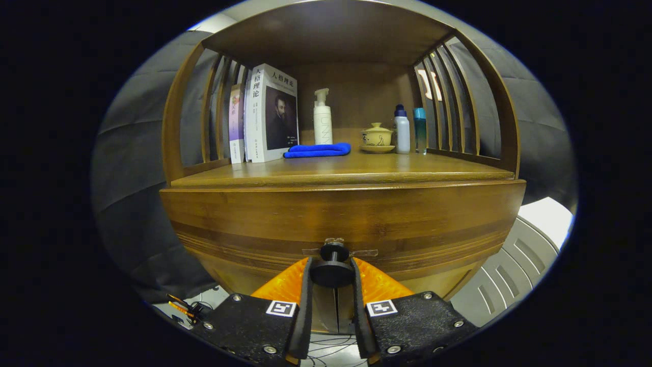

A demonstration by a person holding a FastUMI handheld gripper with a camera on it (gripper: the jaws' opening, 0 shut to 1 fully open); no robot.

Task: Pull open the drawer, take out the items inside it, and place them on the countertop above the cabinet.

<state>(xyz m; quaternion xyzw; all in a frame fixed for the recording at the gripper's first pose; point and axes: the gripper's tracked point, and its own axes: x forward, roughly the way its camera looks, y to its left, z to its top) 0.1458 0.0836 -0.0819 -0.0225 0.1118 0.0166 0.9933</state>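
Note:
The wooden cabinet's drawer front (341,216) stands right before me. A round black knob (332,272) sticks out of its lower middle. My gripper (331,269) holds that knob, one finger pressed on each side of it. The drawer front hides whatever lies inside. Above it runs the countertop (387,171), a wooden shelf under a slatted frame.
On the countertop stand two books (265,114) at the left, a white pump bottle (322,120), a folded blue cloth (318,150), a lidded cup on a saucer (377,136), and two small bottles (410,130) at the right. Grey floor panels (519,260) lie beside the cabinet.

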